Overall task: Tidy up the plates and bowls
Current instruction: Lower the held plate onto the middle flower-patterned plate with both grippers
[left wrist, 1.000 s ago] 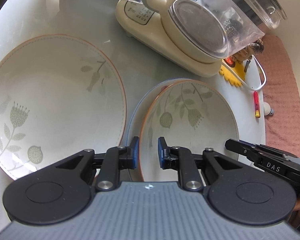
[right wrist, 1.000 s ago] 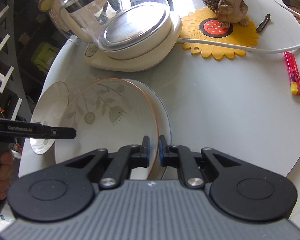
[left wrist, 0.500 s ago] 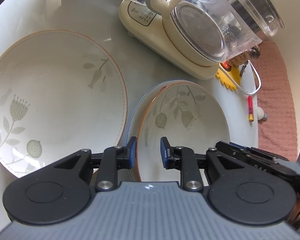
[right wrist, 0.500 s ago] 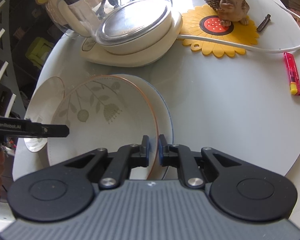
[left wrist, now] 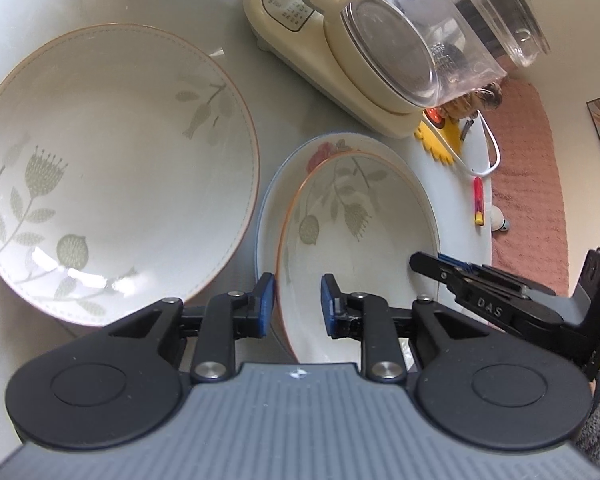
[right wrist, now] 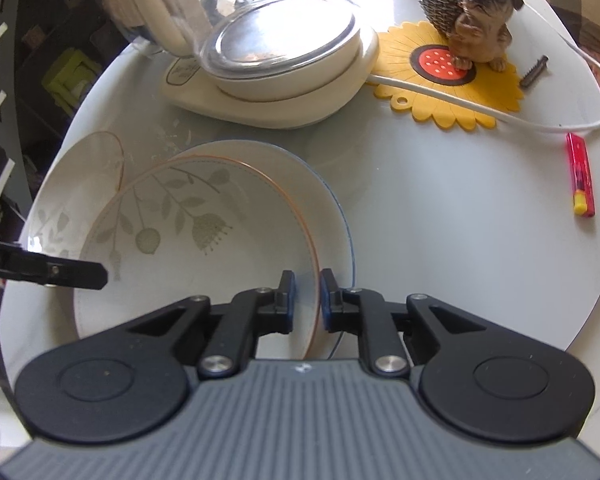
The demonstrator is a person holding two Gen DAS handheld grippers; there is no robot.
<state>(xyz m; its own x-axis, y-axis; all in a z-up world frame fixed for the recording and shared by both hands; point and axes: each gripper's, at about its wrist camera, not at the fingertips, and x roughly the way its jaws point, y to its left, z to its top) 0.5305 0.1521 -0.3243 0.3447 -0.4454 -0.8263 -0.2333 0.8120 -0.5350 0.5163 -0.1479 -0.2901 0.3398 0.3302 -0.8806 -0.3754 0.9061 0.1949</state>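
Note:
A floral bowl with an orange rim point(left wrist: 360, 240) sits in a blue-rimmed plate point(left wrist: 272, 208) on the round white table. My left gripper point(left wrist: 296, 304) is open, its jaws straddling the bowl's near rim without gripping. My right gripper point(right wrist: 305, 300) is shut on the opposite rim of the same bowl point(right wrist: 204, 248), above the plate point(right wrist: 336, 216). A second, larger floral bowl point(left wrist: 112, 160) stands to the left; it also shows in the right wrist view point(right wrist: 80, 184). The right gripper appears in the left wrist view point(left wrist: 480, 292).
An electric kettle on a cream base point(left wrist: 380, 52) stands behind the dishes. A yellow sunflower mat point(right wrist: 448, 76) with a dog figurine point(right wrist: 476, 20), a white cord point(right wrist: 500, 116) and a red lighter point(right wrist: 580, 172) lie to the right. The table edge point(right wrist: 596, 280) is near.
My left gripper has opened wider around the bowl's rim. The right gripper stays clamped on the bowl, which has shifted slightly over the plate, uncovering the plate's red flower.

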